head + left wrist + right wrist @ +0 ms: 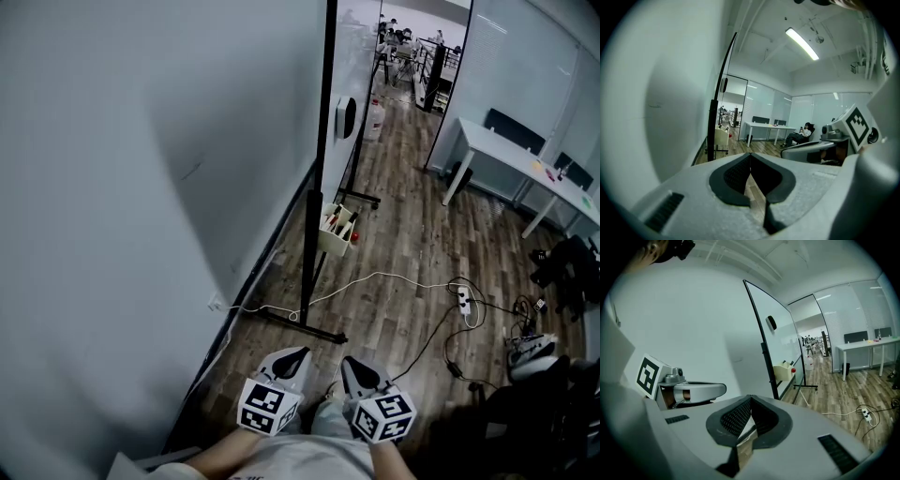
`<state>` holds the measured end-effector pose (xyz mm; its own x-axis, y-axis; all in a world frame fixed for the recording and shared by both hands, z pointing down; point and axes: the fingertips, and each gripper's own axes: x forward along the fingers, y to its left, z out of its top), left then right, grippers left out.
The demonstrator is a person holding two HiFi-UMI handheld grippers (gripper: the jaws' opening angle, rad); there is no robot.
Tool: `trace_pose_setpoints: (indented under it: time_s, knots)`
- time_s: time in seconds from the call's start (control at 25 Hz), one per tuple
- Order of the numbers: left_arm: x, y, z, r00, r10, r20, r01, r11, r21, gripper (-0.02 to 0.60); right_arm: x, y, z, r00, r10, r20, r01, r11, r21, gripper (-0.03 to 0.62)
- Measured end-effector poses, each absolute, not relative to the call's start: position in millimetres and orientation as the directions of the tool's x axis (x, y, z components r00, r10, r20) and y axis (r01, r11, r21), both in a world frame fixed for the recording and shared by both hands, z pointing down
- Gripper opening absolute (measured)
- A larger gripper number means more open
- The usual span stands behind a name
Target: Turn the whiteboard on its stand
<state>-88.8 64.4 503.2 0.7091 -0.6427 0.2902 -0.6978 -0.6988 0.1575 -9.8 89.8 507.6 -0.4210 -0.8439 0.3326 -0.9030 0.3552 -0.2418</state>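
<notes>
Head view has both tools low in the frame, side by side over the wood floor (403,234). The left hand-held gripper (296,356) and right hand-held gripper (349,362) are both clamped shut with nothing in them. Each gripper view backs that up, with the black pads meeting at the tips and only floor showing through the gap below.

The whiteboard (352,66) is ahead of them and clearly apart from both, so no contact. It's seen almost edge-on, and its black frame runs up the middle of the shot right next to the grey wall (141,187) on the left. It sits on a black stand (307,253) whose foot bar lies on the floor just in front of the grippers. A cream marker tray (336,232) hangs off the stand, and a dark eraser (345,117) sticks to the board face.

Also around: a white cable and power strip (464,300) on the floor to the right, and a white bench (506,150) further back.
</notes>
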Motion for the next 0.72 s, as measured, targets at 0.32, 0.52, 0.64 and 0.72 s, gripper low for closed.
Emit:
trace_pose_setpoints:
  time_s: [0.32,0.52,0.64,0.72]
  knots:
    - [-61.4,6.5,506.6,0.686,-0.663,0.299,-0.72,-0.677,0.15,0.011,22.2,29.1,509.5,-0.44,-0.838,0.324,-0.894,0.374,-0.247,0.006]
    - [-38.7,-35.5,501.7,0.667,-0.687,0.287,-0.739,-0.657,0.145,0.011,44.4,-16.9,499.4,-0.468,-0.828,0.31,-0.882,0.415,-0.224,0.006]
    - [-22.2,-59.3,494.1,0.655,-0.708,0.265,-0.752,-0.643,0.142,0.011,59.9,-41.9,492.2,-0.486,-0.82,0.304,-0.873,0.442,-0.205,0.006]
    - [-13.6,-72.4,490.5,0.639,-0.727,0.254,-0.767,-0.628,0.132,0.011,68.3,-55.5,489.8,-0.503,-0.81,0.3,-0.864,0.461,-0.203,0.006]
